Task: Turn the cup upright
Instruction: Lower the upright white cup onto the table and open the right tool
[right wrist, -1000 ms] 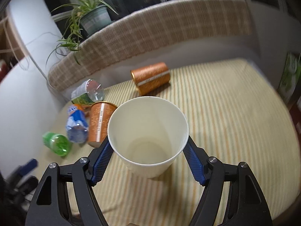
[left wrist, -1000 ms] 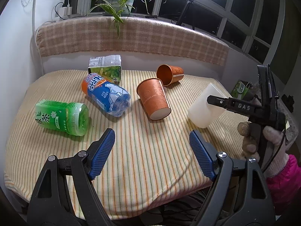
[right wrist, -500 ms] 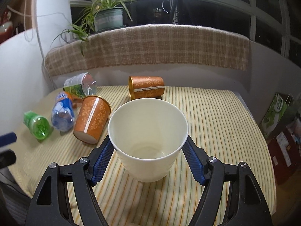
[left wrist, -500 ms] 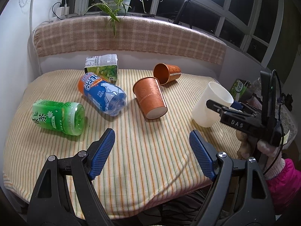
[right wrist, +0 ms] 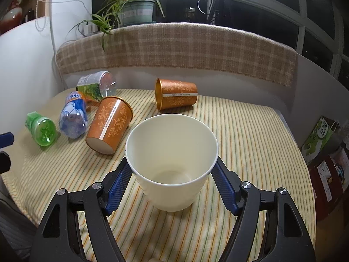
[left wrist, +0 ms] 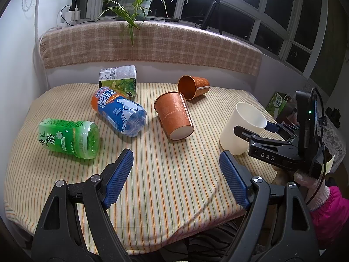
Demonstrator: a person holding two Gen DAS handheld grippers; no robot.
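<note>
A white paper cup [right wrist: 172, 163] stands mouth up on the striped tablecloth, between the blue pads of my right gripper [right wrist: 172, 187], which is shut on it. In the left wrist view the cup [left wrist: 242, 128] stands near the table's right edge, leaning slightly, with the right gripper [left wrist: 250, 128] holding it from the right. My left gripper [left wrist: 176, 179] is open and empty over the table's front edge.
Two orange cups lie on their sides: one mid-table [left wrist: 174, 115], one further back [left wrist: 193, 86]. A blue bottle [left wrist: 120, 113], a green bottle [left wrist: 69, 137] and a crushed bottle [left wrist: 118, 79] lie at the left. A plaid-covered ledge [left wrist: 152, 45] bounds the back.
The right gripper has turned the white cup from lying tilted to standing mouth up and lowered it onto the cloth. The left gripper has stayed nearly still.
</note>
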